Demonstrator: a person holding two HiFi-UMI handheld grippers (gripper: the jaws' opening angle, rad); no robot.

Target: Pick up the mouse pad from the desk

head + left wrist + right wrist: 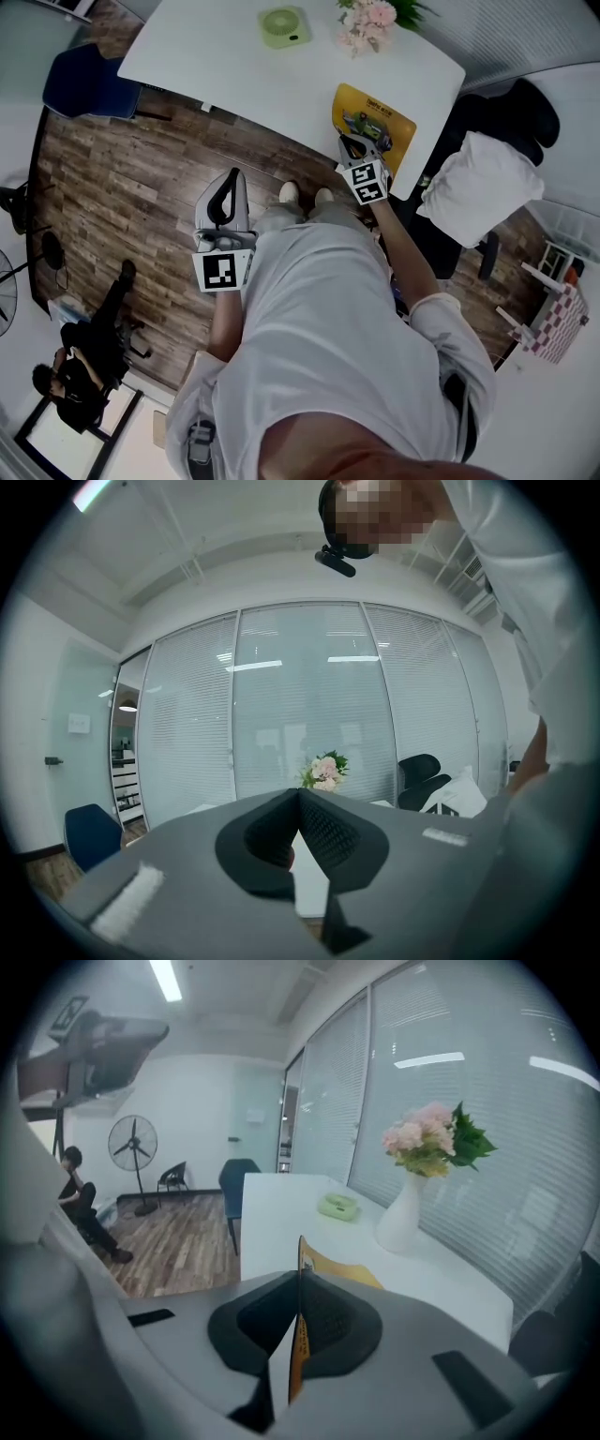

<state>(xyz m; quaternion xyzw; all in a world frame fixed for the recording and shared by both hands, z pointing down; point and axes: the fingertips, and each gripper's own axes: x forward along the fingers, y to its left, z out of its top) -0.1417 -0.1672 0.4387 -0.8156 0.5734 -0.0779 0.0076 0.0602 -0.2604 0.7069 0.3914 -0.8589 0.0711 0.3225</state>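
right gripper pinched shut on the yellow mouse pad at the white desk edge, pad print too small to read, lift-off unclear; left gripper closed, empty.

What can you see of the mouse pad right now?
The mouse pad is a thin, flexible-looking yellow sheet with rounded corners and a colourful printed picture. The right gripper has its jaws shut on its near edge; in that gripper's view the pad stands edge-on between them. It is above the near edge of the white desk; whether it touches the desk I cannot tell.
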